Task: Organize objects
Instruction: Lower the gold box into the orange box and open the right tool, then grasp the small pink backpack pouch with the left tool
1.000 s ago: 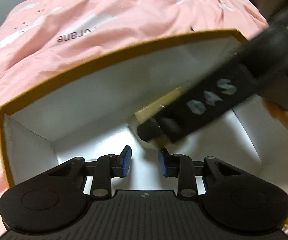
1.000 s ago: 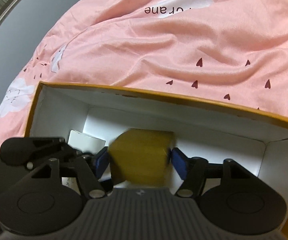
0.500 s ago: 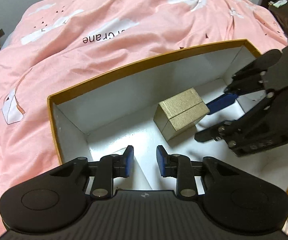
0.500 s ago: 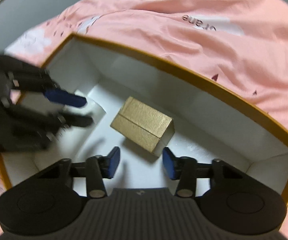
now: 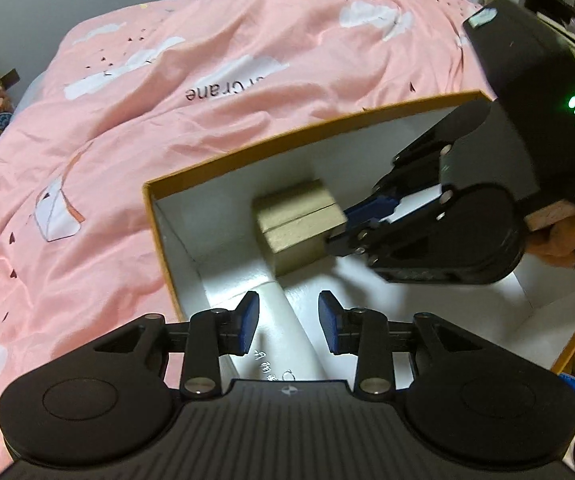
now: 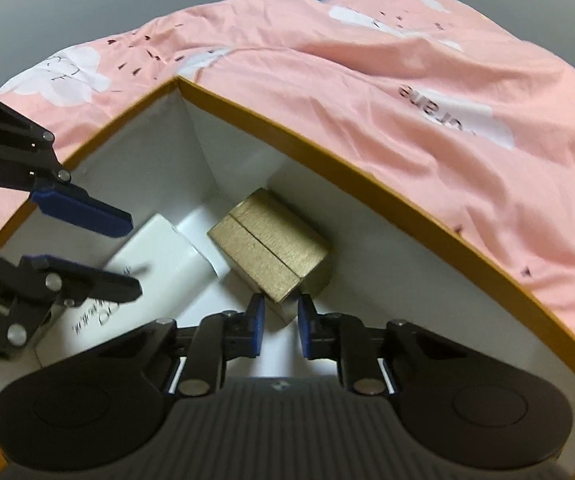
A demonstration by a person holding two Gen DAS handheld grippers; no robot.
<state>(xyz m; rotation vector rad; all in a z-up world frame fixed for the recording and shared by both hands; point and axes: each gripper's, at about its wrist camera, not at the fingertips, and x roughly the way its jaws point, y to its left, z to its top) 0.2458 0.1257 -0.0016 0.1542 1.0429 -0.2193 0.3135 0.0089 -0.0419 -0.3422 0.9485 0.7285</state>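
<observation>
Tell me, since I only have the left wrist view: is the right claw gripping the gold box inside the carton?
Observer: No. In the right wrist view the right claw is shut on nothing. Its jaws have just been closing, and the gold box lies just past the tips.
Operator: Is the box's hidden end whole?
Observer: Yes. It shows complete, seam shut, lying flat on the floor of the carton.
Operator: And my left claw?
Observer: Side-on, the left claw has just been opening. Both fingers reach over the printed top of the white box, gripping nothing.
</observation>
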